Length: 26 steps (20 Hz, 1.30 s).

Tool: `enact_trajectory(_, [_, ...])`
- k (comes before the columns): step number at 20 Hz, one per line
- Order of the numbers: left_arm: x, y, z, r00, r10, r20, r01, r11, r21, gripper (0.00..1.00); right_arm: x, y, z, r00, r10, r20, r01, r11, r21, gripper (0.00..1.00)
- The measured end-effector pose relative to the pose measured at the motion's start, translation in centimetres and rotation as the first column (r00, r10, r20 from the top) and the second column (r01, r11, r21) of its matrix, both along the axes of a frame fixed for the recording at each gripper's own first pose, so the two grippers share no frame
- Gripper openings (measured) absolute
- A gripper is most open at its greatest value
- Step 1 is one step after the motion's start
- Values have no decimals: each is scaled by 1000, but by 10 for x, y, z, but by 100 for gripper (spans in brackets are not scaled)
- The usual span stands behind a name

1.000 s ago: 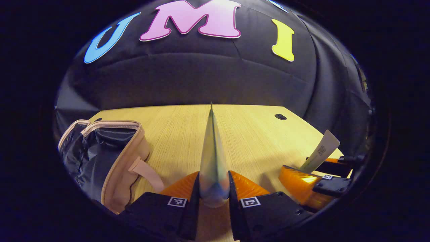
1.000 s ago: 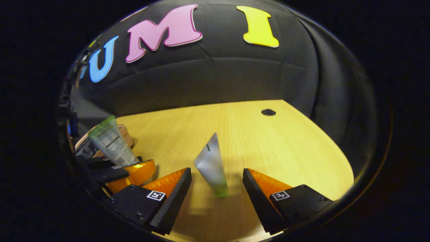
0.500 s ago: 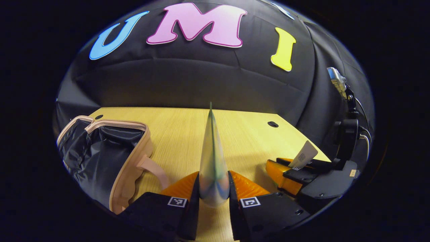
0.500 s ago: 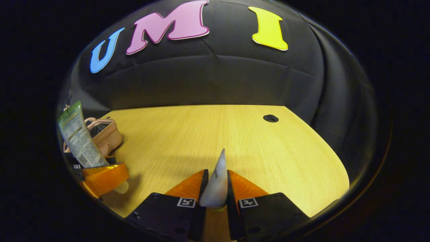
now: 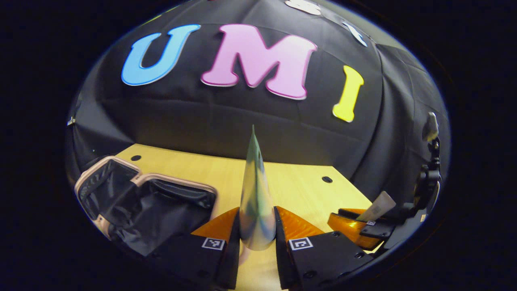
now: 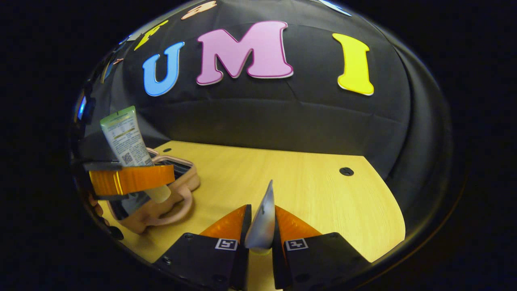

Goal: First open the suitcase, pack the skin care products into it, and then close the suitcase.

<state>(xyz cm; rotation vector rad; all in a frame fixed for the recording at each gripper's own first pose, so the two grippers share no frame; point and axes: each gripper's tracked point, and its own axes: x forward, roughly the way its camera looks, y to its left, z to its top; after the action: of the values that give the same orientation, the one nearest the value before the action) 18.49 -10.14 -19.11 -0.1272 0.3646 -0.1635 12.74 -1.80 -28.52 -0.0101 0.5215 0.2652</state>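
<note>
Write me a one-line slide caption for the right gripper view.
Right gripper clamps a silver tube over the wooden table; beside it, the left gripper carries a green-topped tube above the open pink suitcase.

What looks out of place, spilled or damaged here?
Nothing stands out. Each tool is shut on an intact tube: left tool on one tube, right tool on another tube. The suitcase lies open on the table. No spills.

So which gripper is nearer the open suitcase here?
Left. The left gripper, shut on a tube, is right beside the suitcase. The right gripper, holding its own tube, sits farther off across the table.
</note>
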Motion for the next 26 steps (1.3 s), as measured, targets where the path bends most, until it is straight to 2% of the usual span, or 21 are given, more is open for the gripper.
enact_trajectory(2, [-3,52,9,998,54,-26,-53,998,28,46,-5,23,22,999,34,10,-34,999,18,28])
enact_trajectory(3, [-4,79,6,996,74,-51,-71,996,63,43,-7,36,31,999,48,9,-48,998,33,28])
enact_trajectory(5, [-10,126,-12,986,80,-144,-65,992,105,46,-11,61,44,998,70,10,-70,996,55,25])
enact_trajectory(7, [-16,158,-41,958,71,-279,-44,994,104,43,-14,87,52,996,92,10,-92,993,74,28])
enact_trajectory(10, [-22,199,-96,883,71,-464,11,985,171,43,-25,126,54,992,125,-26,-121,987,105,28])
enact_trajectory(16, [-37,200,-154,685,35,-728,77,990,120,43,-42,181,56,982,168,-87,-153,976,157,28])
enact_trajectory(17, [-34,200,-155,670,32,-741,90,988,125,47,-43,187,55,980,171,-101,-154,975,162,28])
enact_trajectory(18, [-31,198,-154,669,29,-743,109,985,137,47,-48,193,54,978,174,-111,-154,973,170,28])
enact_trajectory(19, [-26,201,-147,682,36,-730,124,979,163,45,-49,199,52,977,171,-126,-148,973,177,28])
enact_trajectory(21, [-18,210,-133,726,54,-686,123,971,206,51,-47,207,47,974,157,-162,-124,973,196,28])
enact_trajectory(22, [-18,211,-120,757,44,-653,115,973,198,54,-46,212,44,971,148,-185,-108,972,210,28])
enact_trajectory(24, [-23,218,-85,834,42,-550,66,982,175,78,-43,222,31,963,133,-234,-80,972,223,28])
enact_trajectory(26, [-35,243,-43,898,91,-430,2,977,212,99,-42,237,10,946,141,-292,-80,974,211,28])
